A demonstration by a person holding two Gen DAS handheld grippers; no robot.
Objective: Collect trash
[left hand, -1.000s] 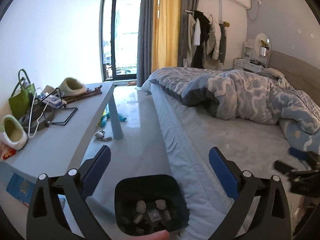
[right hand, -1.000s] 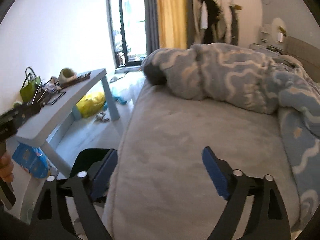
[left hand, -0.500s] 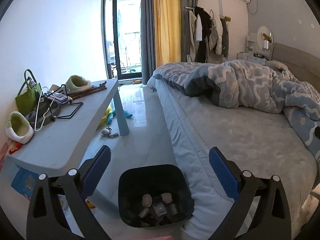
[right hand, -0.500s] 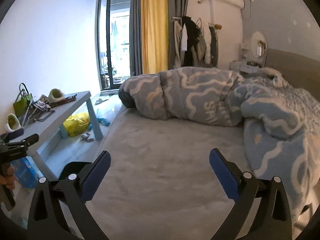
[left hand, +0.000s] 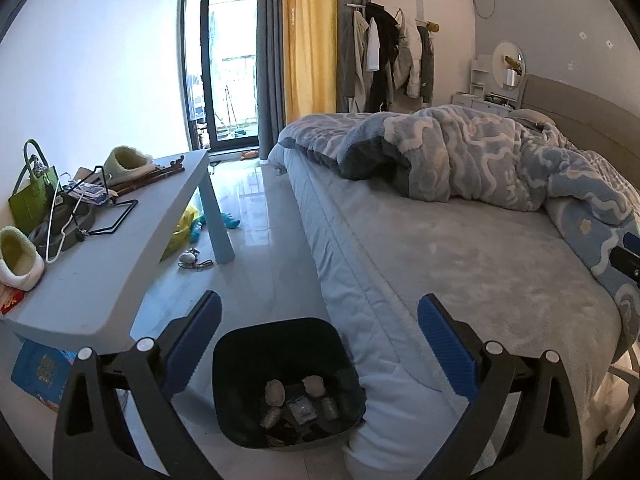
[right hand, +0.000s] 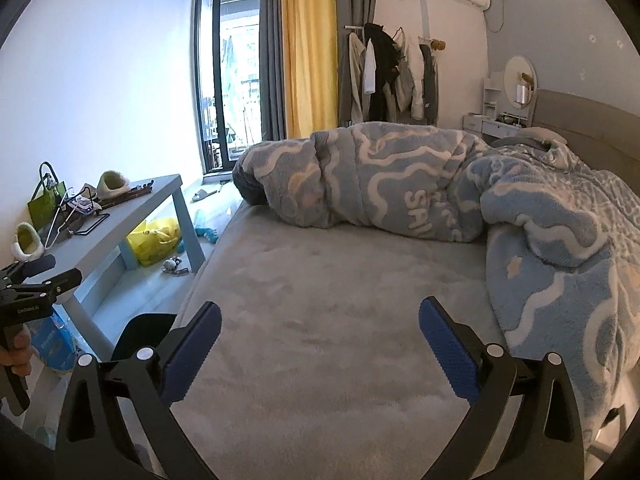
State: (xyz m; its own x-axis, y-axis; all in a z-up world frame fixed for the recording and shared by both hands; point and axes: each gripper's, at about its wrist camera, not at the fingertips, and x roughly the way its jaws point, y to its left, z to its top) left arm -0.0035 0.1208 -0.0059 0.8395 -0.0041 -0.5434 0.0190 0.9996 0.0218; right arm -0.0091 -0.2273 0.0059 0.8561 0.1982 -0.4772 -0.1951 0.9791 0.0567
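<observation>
A black trash bin (left hand: 286,384) stands on the floor between the bed and the low table, with several crumpled scraps (left hand: 298,396) inside. My left gripper (left hand: 319,336) hangs above the bin, open, nothing between its blue pads. My right gripper (right hand: 320,340) is over the grey mattress (right hand: 340,292), open and empty. In the right wrist view the bin's rim (right hand: 140,330) peeks out at the mattress edge, and the left gripper's black body (right hand: 30,292) sits at the far left in a hand.
A grey low table (left hand: 120,240) on the left carries slippers, a green bag (left hand: 30,196), a hanger and sticks. A yellow bag (right hand: 156,240), toys and a keyring lie on the floor under it. A blue quilt (right hand: 440,192) covers the bed's far half.
The left gripper drew back a little, so the bin sits farther ahead and the dark items at its right edge left view. The right gripper swung right over the bed and opened slightly wider.
</observation>
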